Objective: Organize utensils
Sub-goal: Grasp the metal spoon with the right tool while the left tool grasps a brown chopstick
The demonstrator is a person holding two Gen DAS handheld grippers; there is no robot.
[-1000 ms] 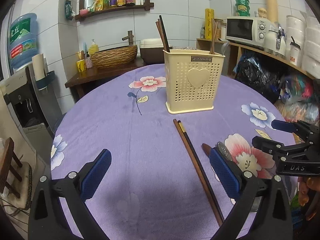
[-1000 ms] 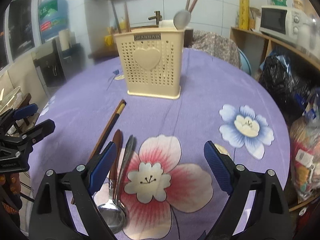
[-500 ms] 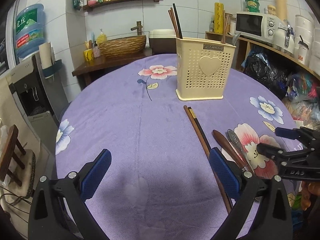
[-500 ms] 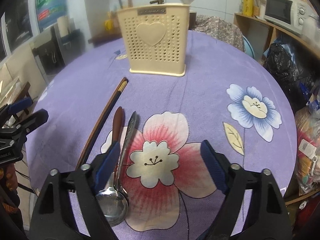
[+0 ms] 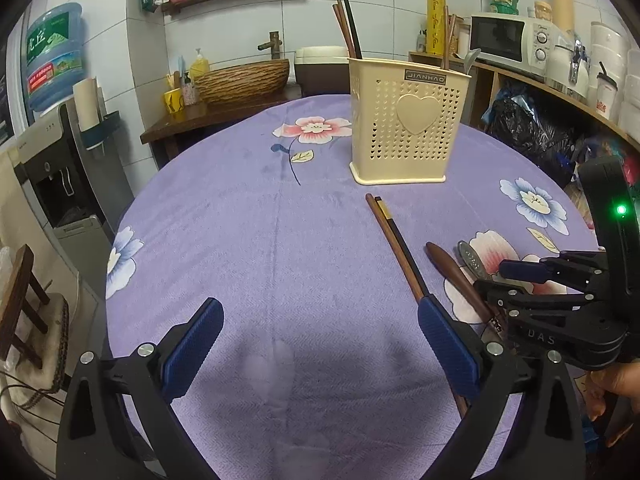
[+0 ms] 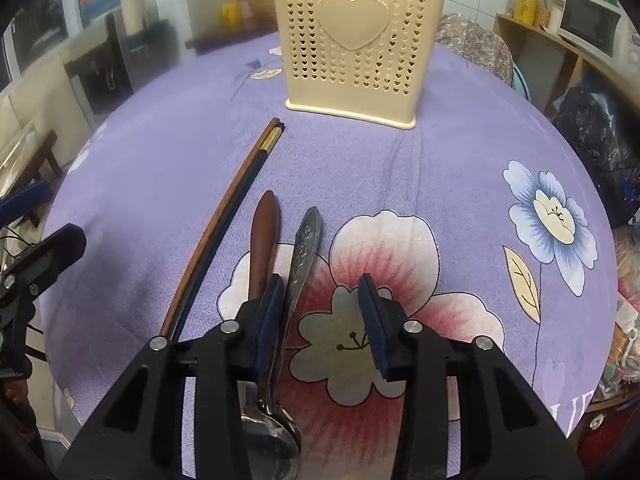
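- The right gripper (image 6: 322, 312) tilts steeply down over the purple tablecloth (image 6: 440, 168), in front of the cream utensil holder (image 6: 352, 40). Its jaws have just been closing; the metal spoon (image 6: 302, 256) lies between them, close against the left pad, while the right pad stands clear of it — not yet pinched.
- The wooden-handled spoon (image 6: 264, 240) lies just outside that left pad, and the chopsticks (image 6: 236, 196) run beyond it, pointing toward the holder.
- The left gripper (image 5: 320, 344) hovers with jaws wide apart and nothing between them, well short of the holder.
- The holder (image 5: 406, 120) stands upright, with dark chopsticks (image 5: 347, 26) in its left end and more utensil handles at its right end.
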